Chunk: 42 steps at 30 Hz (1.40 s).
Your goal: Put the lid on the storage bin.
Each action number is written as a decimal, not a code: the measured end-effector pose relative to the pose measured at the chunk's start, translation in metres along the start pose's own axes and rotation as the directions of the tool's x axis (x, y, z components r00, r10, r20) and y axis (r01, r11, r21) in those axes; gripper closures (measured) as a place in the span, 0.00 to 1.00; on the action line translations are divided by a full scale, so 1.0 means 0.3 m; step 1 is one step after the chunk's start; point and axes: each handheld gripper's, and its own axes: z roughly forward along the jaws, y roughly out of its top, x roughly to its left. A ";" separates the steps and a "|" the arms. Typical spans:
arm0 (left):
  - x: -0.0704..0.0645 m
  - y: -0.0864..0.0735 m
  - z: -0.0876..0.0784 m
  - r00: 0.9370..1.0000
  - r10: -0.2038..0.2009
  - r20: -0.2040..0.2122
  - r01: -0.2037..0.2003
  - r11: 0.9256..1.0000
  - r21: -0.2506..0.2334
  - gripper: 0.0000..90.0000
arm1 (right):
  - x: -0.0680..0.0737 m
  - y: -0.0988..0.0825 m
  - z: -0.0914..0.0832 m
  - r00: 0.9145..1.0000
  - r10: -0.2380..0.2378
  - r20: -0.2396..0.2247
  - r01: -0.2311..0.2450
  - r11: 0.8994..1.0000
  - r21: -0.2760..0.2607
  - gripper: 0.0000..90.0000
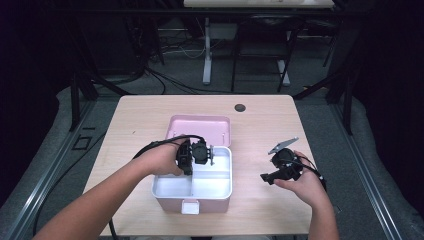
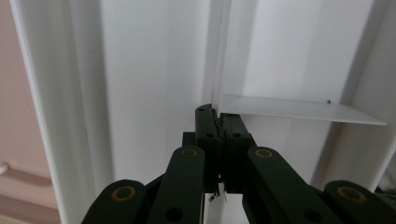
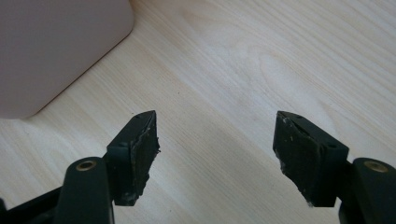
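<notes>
A pink box (image 1: 218,202) with a white compartmented inside stands at the table's middle, its pink lid (image 1: 200,127) lying open behind it. My left gripper (image 1: 190,167) reaches down into the box at its left half. In the left gripper view its jaws are pressed together (image 2: 217,114), their tips at the spot where two thin white dividers (image 2: 299,109) meet; whether they pinch a divider I cannot tell. My right gripper (image 1: 267,176) is held to the right of the box, just above the bare wood, open (image 3: 215,140) with nothing between its pads.
A small black round disc (image 1: 240,107) sits near the table's far edge. The box's pink corner (image 3: 56,46) lies close to the right gripper's left jaw. A white latch (image 1: 191,206) juts from the box's front. Dark frames and cables stand beyond the table.
</notes>
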 end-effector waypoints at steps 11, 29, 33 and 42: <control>0.003 -0.003 0.033 1.000 -0.012 0.010 0.012 1.000 -0.012 0.96 | 0.001 0.001 0.008 1.000 -0.001 -0.003 0.001 1.000 0.004 0.34; 0.000 -0.001 0.041 1.000 -0.027 0.010 0.027 1.000 -0.009 0.95 | 0.007 0.027 0.045 0.999 0.036 0.016 -0.035 0.999 -0.039 0.34; -0.005 -0.003 0.041 0.999 -0.032 0.000 0.032 0.999 -0.018 0.95 | 0.024 0.048 0.044 1.000 0.017 0.025 -0.016 0.997 -0.072 0.34; -0.013 -0.003 0.040 0.999 -0.031 -0.018 0.031 0.999 -0.013 0.94 | 0.044 0.118 0.024 0.999 0.019 -0.026 -0.023 0.990 -0.139 0.34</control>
